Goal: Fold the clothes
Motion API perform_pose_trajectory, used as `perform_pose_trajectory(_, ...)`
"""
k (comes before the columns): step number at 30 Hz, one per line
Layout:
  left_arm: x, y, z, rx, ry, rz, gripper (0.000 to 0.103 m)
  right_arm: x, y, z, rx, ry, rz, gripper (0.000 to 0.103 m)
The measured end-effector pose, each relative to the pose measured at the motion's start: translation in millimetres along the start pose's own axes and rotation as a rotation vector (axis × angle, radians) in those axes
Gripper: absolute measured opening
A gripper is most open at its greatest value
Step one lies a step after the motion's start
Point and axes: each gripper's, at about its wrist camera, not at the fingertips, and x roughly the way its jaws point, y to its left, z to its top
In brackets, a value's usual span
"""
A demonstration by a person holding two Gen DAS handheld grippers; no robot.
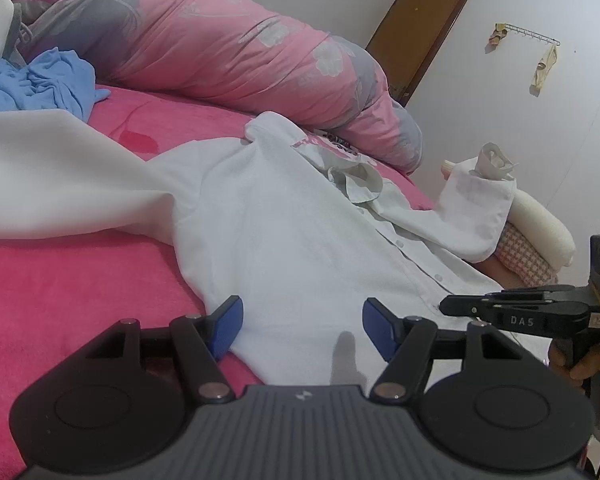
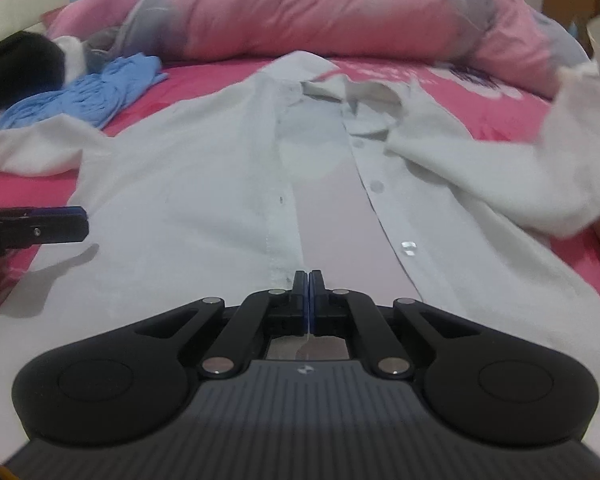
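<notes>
Clamped on the white shirt's hem, right claw; left claw gapes above it; shirt lies spread on bed, unfolded.

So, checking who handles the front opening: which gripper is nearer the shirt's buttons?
Right. The right gripper is shut on the shirt's hem by the buttons; the left gripper hangs open at the side edge.

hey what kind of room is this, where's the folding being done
Most likely a bedroom at home. The white shirt lies spread on a bed with a pink sheet, a rolled pink floral quilt lies behind it, and a wooden door stands in the white wall.
</notes>
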Motion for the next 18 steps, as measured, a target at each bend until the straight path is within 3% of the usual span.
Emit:
perform_pose_trajectory(5,-0.7,-0.1,-0.1,0.002,0.001,0.002,0.067,-6.6,-20.3,-2.3,0.124,-0.019,-0.041,0.002)
perform_pose_trajectory(9,-1.0,-1.5,0.4,0.002,0.0,0.004,0.067,-37.7,-37.3,-13.3,0.212,-0.054,0.03,0.002)
perform_pose_trajectory(12,-5.1,-5.6,3.5,0.01,-0.005,0.031,0.067,-62.3,-29.0,-23.9,0.131,-0.082,0.083,0.003)
perform_pose_trajectory(14,-7.8,-12.4,8.6,0.036,-0.01,0.055,0.068,-71.6,-20.8,-27.0,0.057,-0.082,0.073,0.003)
perform_pose_trajectory(18,-12.7,-26.8,19.7,0.094,-0.02,0.102,0.071,-72.7,-17.2,-9.6,-0.003,-0.072,0.076,0.003)
